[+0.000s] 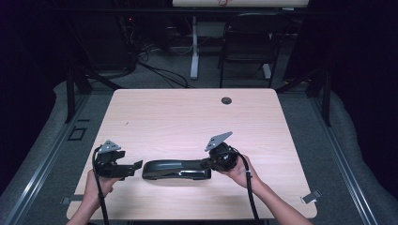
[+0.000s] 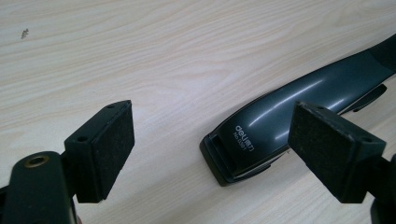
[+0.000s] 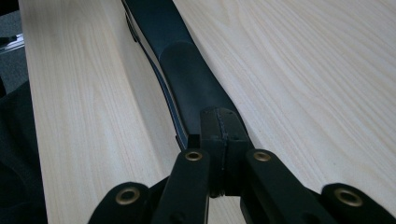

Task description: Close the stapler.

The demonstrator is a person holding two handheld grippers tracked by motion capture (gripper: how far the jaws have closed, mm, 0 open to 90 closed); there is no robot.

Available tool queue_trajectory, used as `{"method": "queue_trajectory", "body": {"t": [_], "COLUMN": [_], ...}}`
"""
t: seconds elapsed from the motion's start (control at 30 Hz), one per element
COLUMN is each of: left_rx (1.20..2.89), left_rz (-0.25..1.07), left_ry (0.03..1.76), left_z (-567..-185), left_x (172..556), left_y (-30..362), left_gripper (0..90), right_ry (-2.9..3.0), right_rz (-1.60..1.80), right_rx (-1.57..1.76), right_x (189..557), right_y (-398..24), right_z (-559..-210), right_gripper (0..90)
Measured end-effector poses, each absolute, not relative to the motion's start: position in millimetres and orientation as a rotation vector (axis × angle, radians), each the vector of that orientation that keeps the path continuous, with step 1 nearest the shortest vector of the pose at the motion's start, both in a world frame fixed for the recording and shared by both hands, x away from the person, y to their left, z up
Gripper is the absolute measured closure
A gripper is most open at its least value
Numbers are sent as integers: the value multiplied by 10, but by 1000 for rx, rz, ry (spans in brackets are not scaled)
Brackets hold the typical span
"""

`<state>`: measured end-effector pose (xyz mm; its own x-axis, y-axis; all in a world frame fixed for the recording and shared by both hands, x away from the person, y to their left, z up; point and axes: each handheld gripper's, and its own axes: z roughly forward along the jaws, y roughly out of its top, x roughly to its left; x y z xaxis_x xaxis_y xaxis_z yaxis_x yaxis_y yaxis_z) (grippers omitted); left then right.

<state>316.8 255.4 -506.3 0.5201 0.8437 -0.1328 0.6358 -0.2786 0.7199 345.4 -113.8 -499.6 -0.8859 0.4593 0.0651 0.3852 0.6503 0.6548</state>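
Near the table's [image 1: 141, 112] front edge, your right gripper [image 1: 209, 165] has its jaws pressed together on the stapler's [image 1: 176, 169] handle end, probably pinning it, while your left gripper [image 1: 136, 165] waits spread wide just off its nose.

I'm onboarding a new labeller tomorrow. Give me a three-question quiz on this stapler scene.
1. True or false: the left hand-held gripper is clamped on the stapler.
2. Which end of the stapler does the right hand-held gripper rest on: A, the end near the left hand-held gripper; B, the far end?
3. What surface does the stapler lie on?

Key: 1. False, its jaws stand open, short of the stapler. 2. B, jaws shut. 3. The table.
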Motion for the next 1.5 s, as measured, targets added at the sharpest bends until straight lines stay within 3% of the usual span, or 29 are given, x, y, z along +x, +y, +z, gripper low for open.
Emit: {"method": "queue_trajectory", "body": {"t": [0.7,1.17,1.33,1.5], "left_rx": [2013,2015,2013,2014], "left_rz": [358,355,354,357], "left_ry": [1205,1201,1197,1194], "left_z": [-5064,-5064,-5062,-5060], "left_x": [3168,3172,3169,3165], "left_y": [2560,2571,2568,2574], "left_gripper": [149,149,149,148], "right_ry": [2767,2712,2699,2689], "right_rz": [1011,1075,1084,1047], "right_rx": [687,657,658,674], "right_x": [3448,3412,3394,3355], "right_y": [-1109,-1047,-1042,-1065], "right_z": [-4999,-4805,-4756,-4699], "right_gripper": [900,861,810,662]}}
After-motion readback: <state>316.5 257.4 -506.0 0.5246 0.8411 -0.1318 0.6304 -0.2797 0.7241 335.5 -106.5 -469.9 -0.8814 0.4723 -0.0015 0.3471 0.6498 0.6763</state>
